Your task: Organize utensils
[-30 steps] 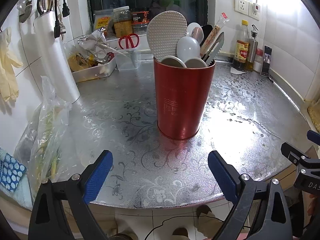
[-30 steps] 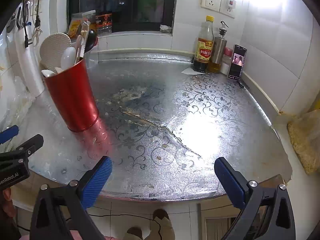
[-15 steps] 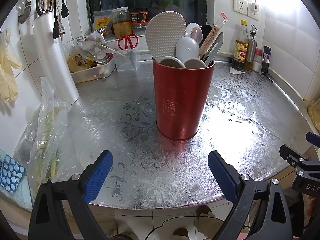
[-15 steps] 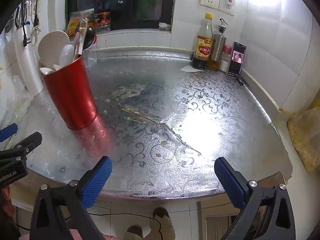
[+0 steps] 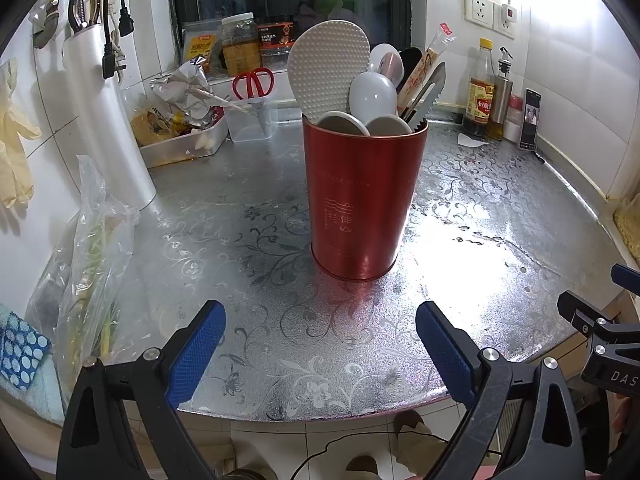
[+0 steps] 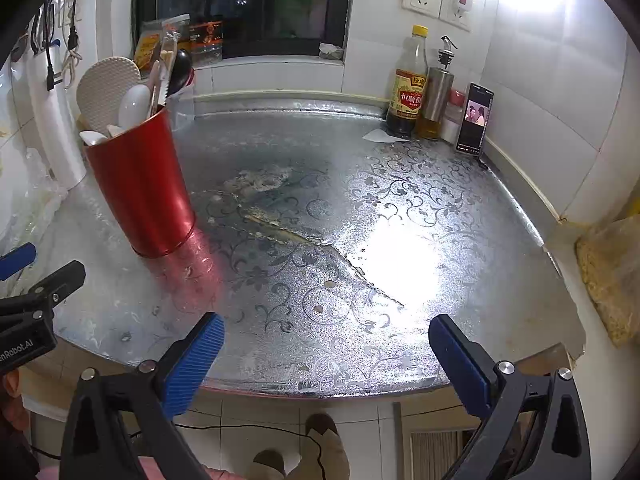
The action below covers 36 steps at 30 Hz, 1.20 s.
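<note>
Straight ahead of the left gripper [image 5: 320,344], well past its blue pads, a red can [image 5: 362,200] stands upright on the silver patterned counter [image 5: 240,240]. Both jaws of this gripper are spread apart and empty. The right gripper [image 6: 326,354] is likewise released, with nothing between its pads; from its camera the can sits off to the left, and the counter directly in front is bare.

The can holds the utensils bunched together: 1 white dimpled paddle [image 5: 330,70] standing tallest, 1 pale spoon [image 5: 373,94], 2 flatter grey-white bowls at the rim, a serrated metal tool [image 5: 426,98] and wrapped chopsticks [image 5: 428,62] leaning to the right.

Judging by looks, the can is rigid, smooth metal, probably slippery and top-heavy with its load, so a grip around its middle would be steadiest. The utensils seem light and stiff; each is best pinched by whatever part sticks up above the rim, and glossy spoon bowls may slide between pads.

Handles are hidden inside the can, so the full count is unclear. A dark utensil at the back is hard to identify. Clutter far left, including scissors [image 5: 253,84] and a tray [image 5: 188,148], is partly cut off
</note>
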Each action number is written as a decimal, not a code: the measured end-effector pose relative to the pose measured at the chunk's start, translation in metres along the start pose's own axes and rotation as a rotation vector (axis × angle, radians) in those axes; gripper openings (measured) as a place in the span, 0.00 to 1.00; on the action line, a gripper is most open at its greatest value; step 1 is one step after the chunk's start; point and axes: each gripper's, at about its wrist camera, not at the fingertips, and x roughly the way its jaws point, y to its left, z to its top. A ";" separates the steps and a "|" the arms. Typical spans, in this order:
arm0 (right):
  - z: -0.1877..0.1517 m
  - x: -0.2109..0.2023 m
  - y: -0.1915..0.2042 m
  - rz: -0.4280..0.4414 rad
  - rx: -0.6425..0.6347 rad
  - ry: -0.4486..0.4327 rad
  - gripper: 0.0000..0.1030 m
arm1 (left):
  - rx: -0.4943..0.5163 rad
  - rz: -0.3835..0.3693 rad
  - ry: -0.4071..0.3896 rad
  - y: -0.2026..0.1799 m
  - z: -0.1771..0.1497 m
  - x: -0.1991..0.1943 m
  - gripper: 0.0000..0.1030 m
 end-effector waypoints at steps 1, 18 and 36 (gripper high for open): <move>0.000 0.000 0.000 -0.001 0.001 0.001 1.00 | 0.001 0.000 0.000 0.000 0.000 0.000 0.93; 0.001 0.004 0.001 -0.002 0.001 0.006 1.00 | 0.019 0.012 0.005 0.002 0.002 0.005 0.93; 0.001 0.004 0.002 -0.001 0.002 0.009 1.00 | 0.015 0.037 0.024 0.006 -0.001 0.006 0.93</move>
